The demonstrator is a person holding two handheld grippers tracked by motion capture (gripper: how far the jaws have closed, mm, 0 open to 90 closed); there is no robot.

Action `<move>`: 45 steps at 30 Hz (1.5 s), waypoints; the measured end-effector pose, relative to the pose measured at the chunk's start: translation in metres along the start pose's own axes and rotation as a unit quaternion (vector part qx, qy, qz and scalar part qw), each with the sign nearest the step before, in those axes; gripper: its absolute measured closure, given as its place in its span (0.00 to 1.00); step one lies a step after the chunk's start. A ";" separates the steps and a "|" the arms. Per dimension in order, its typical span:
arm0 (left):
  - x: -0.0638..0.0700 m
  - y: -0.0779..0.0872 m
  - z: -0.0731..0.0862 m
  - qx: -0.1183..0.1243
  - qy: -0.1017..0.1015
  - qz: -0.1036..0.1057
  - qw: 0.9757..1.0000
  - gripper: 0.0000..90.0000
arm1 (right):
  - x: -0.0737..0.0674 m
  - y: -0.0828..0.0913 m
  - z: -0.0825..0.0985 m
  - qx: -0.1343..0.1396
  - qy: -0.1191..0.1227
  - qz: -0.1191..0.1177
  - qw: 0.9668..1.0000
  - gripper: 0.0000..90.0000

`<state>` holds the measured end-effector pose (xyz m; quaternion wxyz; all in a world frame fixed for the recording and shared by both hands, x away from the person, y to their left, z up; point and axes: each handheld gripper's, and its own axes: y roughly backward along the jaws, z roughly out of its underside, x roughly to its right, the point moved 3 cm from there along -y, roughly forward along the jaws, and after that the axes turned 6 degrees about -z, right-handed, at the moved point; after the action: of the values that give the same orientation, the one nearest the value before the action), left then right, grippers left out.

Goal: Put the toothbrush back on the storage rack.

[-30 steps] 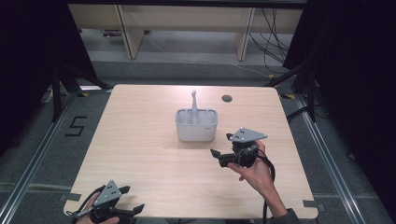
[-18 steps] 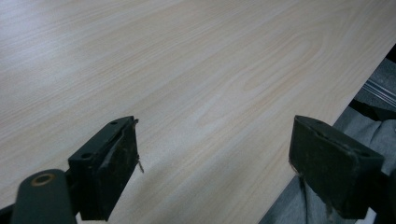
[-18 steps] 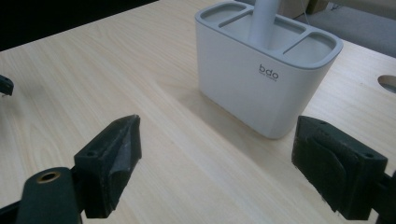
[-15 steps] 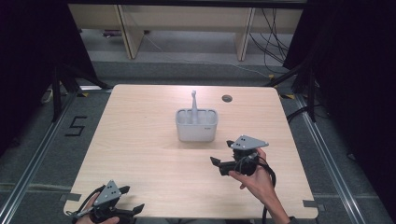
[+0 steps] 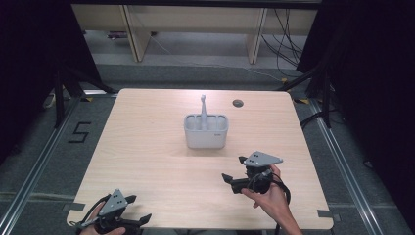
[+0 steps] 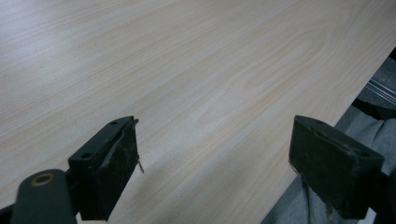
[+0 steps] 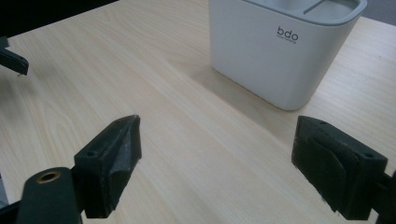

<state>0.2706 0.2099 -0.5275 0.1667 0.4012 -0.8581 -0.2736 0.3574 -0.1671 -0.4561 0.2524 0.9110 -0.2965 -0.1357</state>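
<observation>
Your left gripper (image 5: pixel 131 219) rests at the near left corner of the table (image 5: pixel 147 147), its jaws wide apart and holding nothing. Your right gripper (image 5: pixel 234 176) is further in, toward the near right part of the table, also wide open and empty. Beyond it, near the middle of the table, stands the white caddy (image 5: pixel 206 132), with a grey utensil (image 5: pixel 203 110) upright inside.

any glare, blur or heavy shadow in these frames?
High view: table evenly lit, surroundings near black. Left gripper view: soft sheen on the wood at upper left, jaws slightly soft. Right gripper view: white caddy sharp, its logo readable, casting a soft shadow toward the camera.
</observation>
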 end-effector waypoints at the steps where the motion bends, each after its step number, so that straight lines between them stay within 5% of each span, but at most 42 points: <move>1: 0.000 0.000 0.000 0.000 0.000 0.000 1.000 0.17 | -0.001 0.000 0.002 -0.001 0.000 0.002 1.000 0.19; 17: -0.002 0.001 0.000 -0.013 -0.011 -0.004 1.000 0.17 | -0.004 0.001 0.019 -0.017 -0.022 -0.001 1.000 0.19; 37: 0.000 0.000 0.000 -0.001 -0.001 0.000 1.000 0.17 | -0.003 0.006 0.039 -0.023 -0.018 0.002 1.000 0.19; 45: 0.000 0.000 0.000 -0.001 -0.001 0.000 1.000 0.17 | -0.006 0.011 0.048 -0.026 -0.039 0.004 0.999 0.19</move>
<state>0.2703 0.2097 -0.5275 0.1664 0.4003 -0.8582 -0.2750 0.3280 -0.1893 -0.4901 0.2646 0.8971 -0.3060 -0.1776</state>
